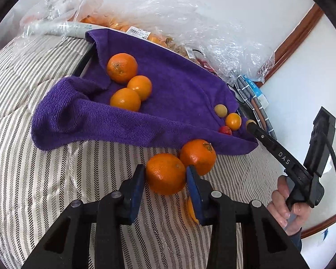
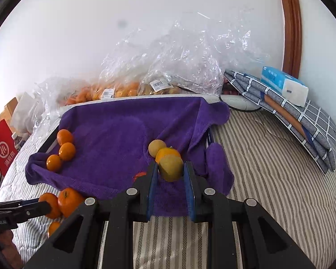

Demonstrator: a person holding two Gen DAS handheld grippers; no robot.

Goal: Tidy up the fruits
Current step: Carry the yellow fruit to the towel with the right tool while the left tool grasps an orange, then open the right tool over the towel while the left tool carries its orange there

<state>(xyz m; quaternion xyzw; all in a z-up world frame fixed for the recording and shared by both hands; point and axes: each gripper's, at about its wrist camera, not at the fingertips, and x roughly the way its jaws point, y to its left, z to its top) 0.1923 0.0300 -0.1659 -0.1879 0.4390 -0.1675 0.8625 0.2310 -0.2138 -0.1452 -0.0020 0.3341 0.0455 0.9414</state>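
The left tongs (image 1: pixel 164 174) close on a round orange (image 1: pixel 165 173), their blue pads (image 1: pixel 135 192) pressed against its two sides. The fruit is near-spherical with a pebbled, glossy skin, so no long axis can be told; a small dimple sits on its upper right. It rests on the bed (image 1: pixel 44 179), whose quilted cover is woven in grey-and-cream herringbone stripes. A second orange (image 1: pixel 198 157) touches it just behind, its stem scar turned up and to the right, and the edge of another orange fruit (image 1: pixel 191 208) peeks out below the right pad.

The right tongs (image 2: pixel 170 170) grip a dull yellow-green fruit (image 2: pixel 170 167), roundish with a matte skin, held above the front part of a purple towel (image 2: pixel 114 130). The towel is thick terry, rumpled and folded at its edges, draped over something dark-rimmed on the bed. Just behind the held fruit lie a small orange fruit (image 2: pixel 166 151) and a pale tan fruit (image 2: pixel 156 147), touching in a row; a red fruit (image 2: pixel 139 175) shows partly beside the left finger. Three smooth oranges (image 2: pixel 63 150) lie clustered in a curved line on the towel's left part.

Along the wall behind, crinkled clear plastic bags (image 2: pixel 168 67) hold more fruit, with barcode labels. To the right lie folded grey checked cloth (image 2: pixel 302 123) and a blue tissue pack (image 2: pixel 284 85).
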